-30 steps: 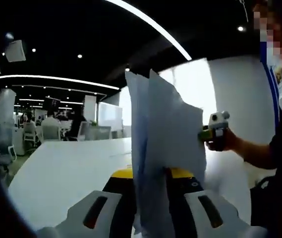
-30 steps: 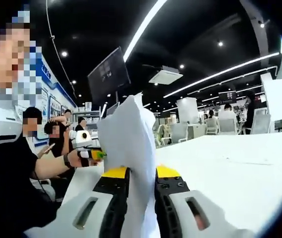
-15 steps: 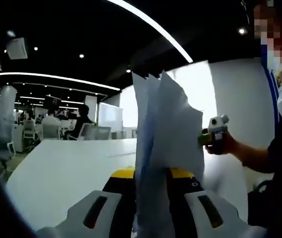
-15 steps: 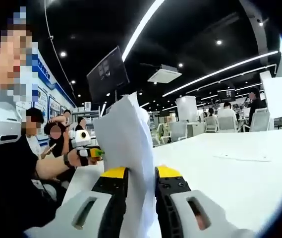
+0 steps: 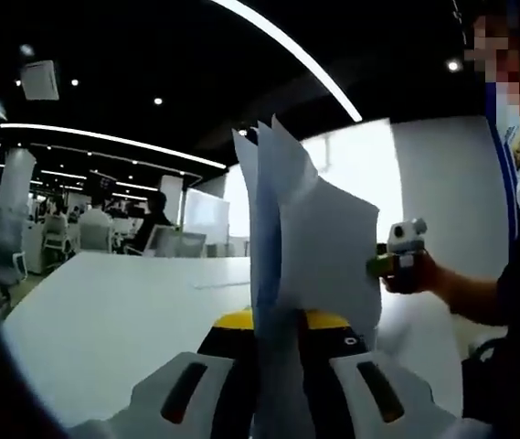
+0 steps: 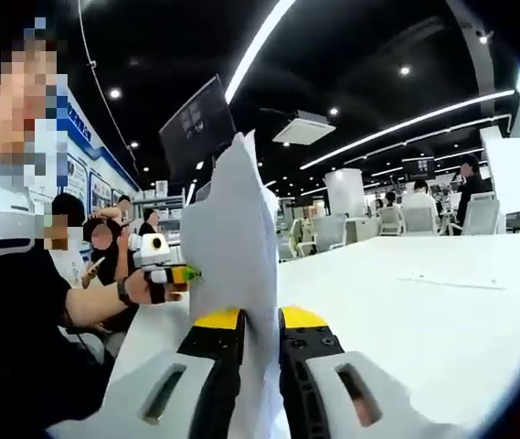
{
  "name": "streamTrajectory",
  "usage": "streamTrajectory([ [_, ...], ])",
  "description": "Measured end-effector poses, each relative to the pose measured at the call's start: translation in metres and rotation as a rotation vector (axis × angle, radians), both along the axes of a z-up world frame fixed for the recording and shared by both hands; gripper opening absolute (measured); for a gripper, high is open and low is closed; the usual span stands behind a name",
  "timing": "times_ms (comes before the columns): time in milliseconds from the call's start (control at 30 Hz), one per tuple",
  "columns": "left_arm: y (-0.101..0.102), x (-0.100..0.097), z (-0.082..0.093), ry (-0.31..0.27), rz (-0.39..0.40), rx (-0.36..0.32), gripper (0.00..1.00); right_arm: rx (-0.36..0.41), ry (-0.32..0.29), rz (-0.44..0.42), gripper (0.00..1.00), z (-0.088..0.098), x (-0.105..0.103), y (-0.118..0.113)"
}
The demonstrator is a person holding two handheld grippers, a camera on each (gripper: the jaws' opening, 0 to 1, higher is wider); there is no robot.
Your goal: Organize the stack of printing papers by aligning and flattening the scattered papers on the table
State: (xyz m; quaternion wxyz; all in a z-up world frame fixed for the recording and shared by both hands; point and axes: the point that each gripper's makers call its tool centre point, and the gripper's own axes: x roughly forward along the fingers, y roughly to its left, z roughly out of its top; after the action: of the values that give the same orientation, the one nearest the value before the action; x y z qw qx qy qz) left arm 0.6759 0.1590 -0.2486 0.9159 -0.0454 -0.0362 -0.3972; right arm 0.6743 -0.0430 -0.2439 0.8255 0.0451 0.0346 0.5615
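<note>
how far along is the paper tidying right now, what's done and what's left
Done: the printing papers are gathered into one bundle off the white table. In hand: the left gripper and right gripper each clamp the bundle, held upright, but the top corners fan apart unevenly. Left: squaring the edges, laying the stack flat on the table, and collecting a loose sheet lying farther out.

In the left gripper view the papers point(image 5: 305, 265) cover the other claw's tips and run off the bottom edge. In the right gripper view they hide the counter point(image 6: 442, 311) behind; a flat sheet point(image 6: 447, 281) lying far off is too small to read.
</note>
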Motion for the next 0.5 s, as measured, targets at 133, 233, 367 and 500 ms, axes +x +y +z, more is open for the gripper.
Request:
streamTrajectory([
  [133, -0.0042, -0.002, -0.001, -0.02, -0.006, 0.035, 0.11, 0.005, -0.009, 0.019, 0.02, 0.0019, -0.0043, 0.0033],
  [233, -0.0033, -0.0033, -0.0009, -0.024, -0.005, 0.04, 0.11, -0.012, -0.023, 0.012, 0.03, 0.0014, -0.0051, 0.0023],
  [367, -0.004, -0.0034, -0.0012, -0.016, -0.016, 0.026, 0.1, -0.021, -0.034, 0.035, 0.0, -0.0005, -0.0075, 0.0026],
  [500, -0.009, -0.0061, 0.0038, -0.018, -0.037, 0.022, 0.07, -0.039, -0.069, 0.024, 0.0, 0.0044, -0.0073, 0.0015],
])
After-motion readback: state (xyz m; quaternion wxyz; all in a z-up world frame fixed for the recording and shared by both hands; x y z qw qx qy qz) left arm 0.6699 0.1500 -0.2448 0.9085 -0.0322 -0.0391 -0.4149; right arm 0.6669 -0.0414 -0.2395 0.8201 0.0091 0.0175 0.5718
